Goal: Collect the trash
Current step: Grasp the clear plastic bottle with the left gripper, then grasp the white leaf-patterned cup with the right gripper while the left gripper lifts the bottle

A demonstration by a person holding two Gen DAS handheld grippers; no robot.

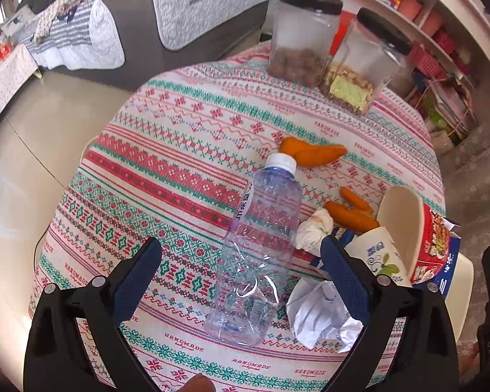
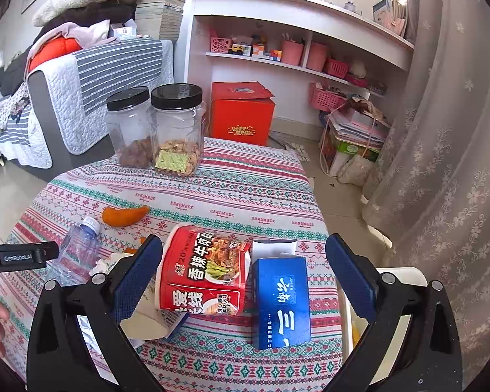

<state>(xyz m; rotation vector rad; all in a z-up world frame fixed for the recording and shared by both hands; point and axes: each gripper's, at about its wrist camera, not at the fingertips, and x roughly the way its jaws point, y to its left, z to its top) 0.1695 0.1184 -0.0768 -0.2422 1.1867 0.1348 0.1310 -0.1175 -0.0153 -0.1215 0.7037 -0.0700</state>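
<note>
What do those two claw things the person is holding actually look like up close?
Both look alike. The left gripper and right gripper each have two black plastic arms with silver round screws, ending in flat fingers covered with dark blue textured pads. Seen from the right camera, the left one's black body carries white lettering reading GenRobot.AI. No cables show.

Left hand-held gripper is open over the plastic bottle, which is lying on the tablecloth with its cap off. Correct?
Not quite. The left hand-held gripper is open over the plastic bottle, and it does lie on the tablecloth, but its white cap is on, not off. The left wrist view shows it.
</note>
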